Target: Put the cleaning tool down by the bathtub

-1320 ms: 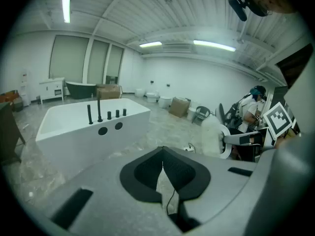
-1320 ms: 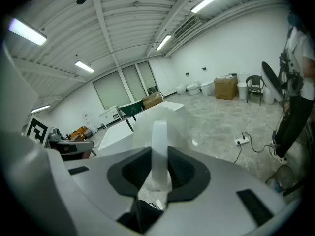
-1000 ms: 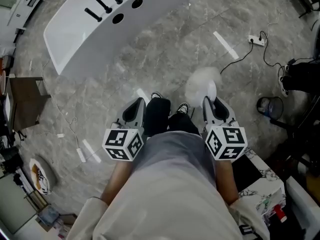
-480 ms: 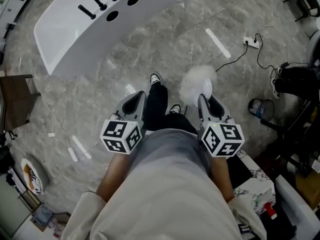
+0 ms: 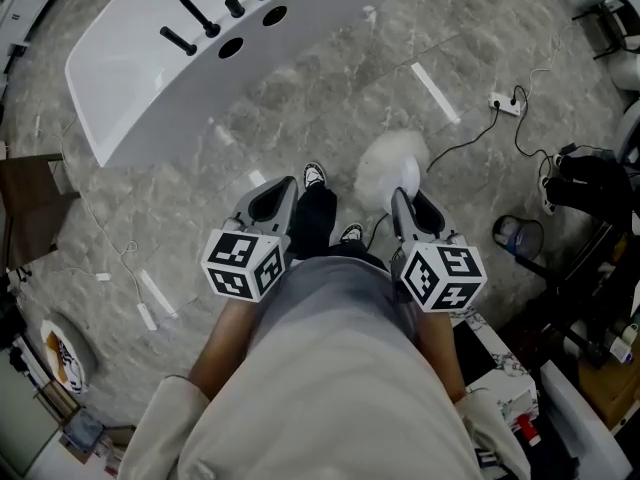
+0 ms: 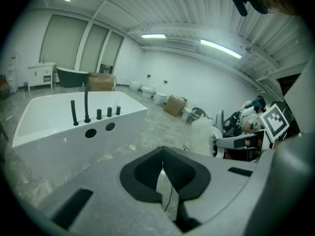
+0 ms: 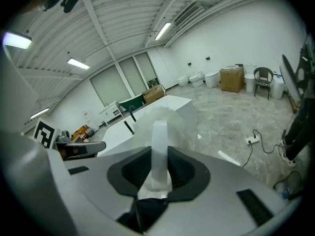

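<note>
Two jaws of right hand-held gripper (image 5: 403, 200) pinching cleaning tool (image 5: 388, 164), left hand-held gripper (image 5: 282, 192) closed.

Both forearms out front at waist height, elbows bent. Left gripper (image 5: 272, 200) pointing forward, jaws together, nothing between. Right gripper (image 5: 413, 206) alongside, well apart, jaws clamped on cleaning tool (image 5: 392, 166) handle.

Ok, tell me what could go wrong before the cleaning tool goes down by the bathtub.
The right tongs grip the cleaning tool only by its thin handle, so it may slip or twist. The bathtub is apart, ahead and left; letting go here would miss the spot. A cable lies on the floor nearby and might snag.
</note>
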The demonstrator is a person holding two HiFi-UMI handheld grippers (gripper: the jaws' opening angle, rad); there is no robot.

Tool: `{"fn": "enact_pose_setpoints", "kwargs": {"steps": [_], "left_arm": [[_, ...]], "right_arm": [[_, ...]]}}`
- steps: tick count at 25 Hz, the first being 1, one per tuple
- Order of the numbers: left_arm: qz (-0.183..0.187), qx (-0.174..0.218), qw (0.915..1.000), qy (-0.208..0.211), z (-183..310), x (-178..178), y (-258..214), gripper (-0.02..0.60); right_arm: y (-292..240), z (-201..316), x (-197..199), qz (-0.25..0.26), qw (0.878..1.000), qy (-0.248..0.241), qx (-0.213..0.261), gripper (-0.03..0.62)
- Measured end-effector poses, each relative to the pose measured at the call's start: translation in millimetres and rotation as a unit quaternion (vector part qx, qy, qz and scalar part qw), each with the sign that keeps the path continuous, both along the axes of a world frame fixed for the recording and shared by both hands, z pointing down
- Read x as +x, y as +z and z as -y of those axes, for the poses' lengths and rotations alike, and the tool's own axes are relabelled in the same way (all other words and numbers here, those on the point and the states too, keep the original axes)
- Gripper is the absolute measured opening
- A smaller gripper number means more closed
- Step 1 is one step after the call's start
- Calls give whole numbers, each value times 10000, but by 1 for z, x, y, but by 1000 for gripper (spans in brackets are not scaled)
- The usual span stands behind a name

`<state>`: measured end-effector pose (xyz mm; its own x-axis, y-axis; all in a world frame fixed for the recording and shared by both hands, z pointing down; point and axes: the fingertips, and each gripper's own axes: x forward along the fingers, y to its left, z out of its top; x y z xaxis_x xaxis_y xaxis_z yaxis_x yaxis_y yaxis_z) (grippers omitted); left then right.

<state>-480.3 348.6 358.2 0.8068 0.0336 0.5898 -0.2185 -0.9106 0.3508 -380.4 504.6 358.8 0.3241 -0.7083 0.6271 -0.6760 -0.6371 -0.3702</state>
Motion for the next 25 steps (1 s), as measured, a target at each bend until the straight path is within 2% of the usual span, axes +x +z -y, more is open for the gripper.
{"fn": "enact_pose_setpoints", "kwargs": {"steps": [10, 16, 25], "left_arm": [[-348, -44, 9994, 42, 74, 48, -16, 5], [-472, -70, 9987, 152, 105, 58, -18, 5], [-485, -231, 9983, 244, 126, 65, -9, 5]], "right_arm": [[-22, 70, 42, -197, 9998, 58, 33, 80], [-31, 102, 52, -411, 9991, 61, -4, 80], [-31, 127, 59, -420, 9990, 82, -89, 80]]}}
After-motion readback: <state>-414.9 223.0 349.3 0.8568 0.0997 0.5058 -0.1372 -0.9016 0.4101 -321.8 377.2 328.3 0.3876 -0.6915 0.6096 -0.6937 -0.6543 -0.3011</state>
